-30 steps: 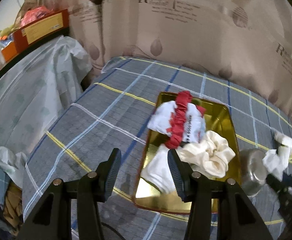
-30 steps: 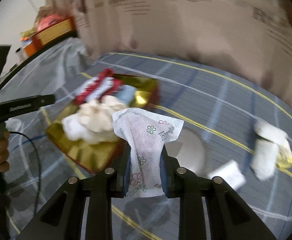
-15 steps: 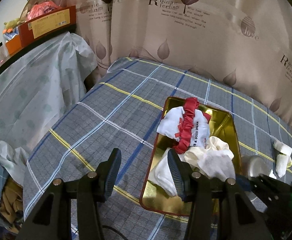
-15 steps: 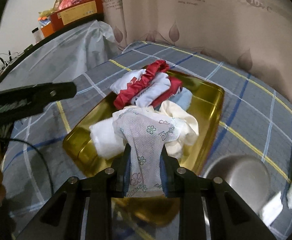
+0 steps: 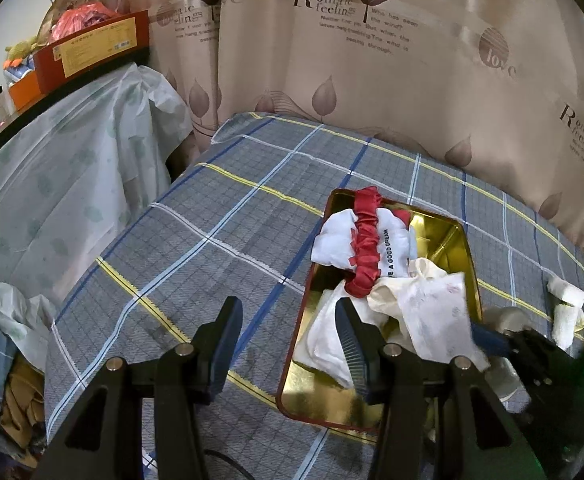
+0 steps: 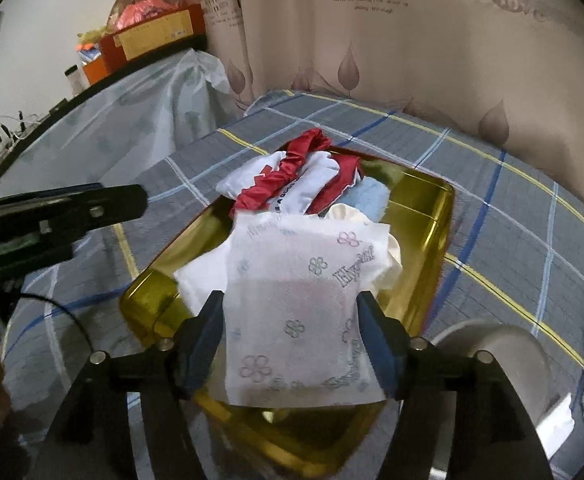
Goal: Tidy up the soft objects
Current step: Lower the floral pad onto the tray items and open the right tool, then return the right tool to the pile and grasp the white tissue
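1. Soft objects lie heaped in one gold metal tray [image 6: 432, 216] on the blue-grey plaid cloth [image 5: 220, 232] covering the surface.
2. Behind it hangs a beige leaf-print curtain [image 5: 372, 60] with readable words: "Romatic feeling", "Who has seen the wind?" and "love".
3. In the tray, one white cloth [image 5: 392, 248] reads "A GOOD DREAM"; one red scrunchie [image 5: 366, 248] lies across it, beside one cream scrunchie [image 6: 388, 256] and one pale blue piece [image 6: 372, 196].
4. One white flower-printed packet [image 6: 296, 308], its script lettering too blurred to read, lies on top of the heap at the tray's near end.
5. Right gripper [image 6: 292, 332]: its jaws have just been opening and stand apart on either side of the packet, not pressing it.
6. Left gripper [image 5: 288, 344]: jaws parted, nothing between them, over the tray's left edge.
7. One steel bowl [image 6: 496, 348] sits right of the tray; rolled white pieces [image 5: 564, 304] lie beyond.
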### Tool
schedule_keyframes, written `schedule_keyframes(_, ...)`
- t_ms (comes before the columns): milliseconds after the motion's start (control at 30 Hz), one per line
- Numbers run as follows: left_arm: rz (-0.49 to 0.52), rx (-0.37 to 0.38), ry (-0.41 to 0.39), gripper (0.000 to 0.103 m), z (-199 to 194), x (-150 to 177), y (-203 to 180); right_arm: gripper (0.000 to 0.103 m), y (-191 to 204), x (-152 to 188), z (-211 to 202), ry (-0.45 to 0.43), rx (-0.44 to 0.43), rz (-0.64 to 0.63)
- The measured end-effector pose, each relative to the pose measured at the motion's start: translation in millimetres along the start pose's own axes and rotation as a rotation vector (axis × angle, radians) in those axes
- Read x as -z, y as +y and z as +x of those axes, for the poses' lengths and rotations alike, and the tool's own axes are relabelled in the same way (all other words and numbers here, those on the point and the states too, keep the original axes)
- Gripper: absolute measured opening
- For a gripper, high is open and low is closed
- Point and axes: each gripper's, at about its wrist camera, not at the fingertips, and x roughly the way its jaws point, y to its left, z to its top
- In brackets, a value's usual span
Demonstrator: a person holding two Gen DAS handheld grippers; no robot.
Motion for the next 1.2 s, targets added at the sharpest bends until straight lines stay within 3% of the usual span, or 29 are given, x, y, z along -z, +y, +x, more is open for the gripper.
schedule_keyframes(367, 0.023, -0.012, 0.004, 0.049, 1.8, 1.1, -3.3, 0.073, -29.2, 16.2, -66.9, -0.085, -0.016, 0.052)
schedule_keyframes(600, 0.029, -0.010, 0.005, 0.049, 3.0, 2.1, -6.6, 0.076, -99.6, 44.3, -95.2, -0.078, 0.142, 0.154)
schedule_keyframes(767, 0.033, -0.008, 0.008, 0.049, 4.3, 2.6, -8.1, 0.076, -162.7, 72.8, -92.2, 0.005, 0.281, 0.271)
schedule_keyframes(900, 0.049, -0.016, 0.014, 0.049, 7.3, 3.9, -13.1, 0.076, -191.1, 83.0, -82.6, 0.047, 0.338, 0.352)
schedule_keyframes(1100, 0.072, -0.024, 0.016, 0.049, 9.3, 5.9, -17.8, 0.076, -207.1, 80.0, -61.8, 0.076, 0.363, 0.420)
schedule_keyframes(1200, 0.077, -0.025, 0.024, 0.049, 11.3, 6.1, -17.7, 0.075, -211.6, 80.6, -53.7, 0.089, 0.329, 0.418)
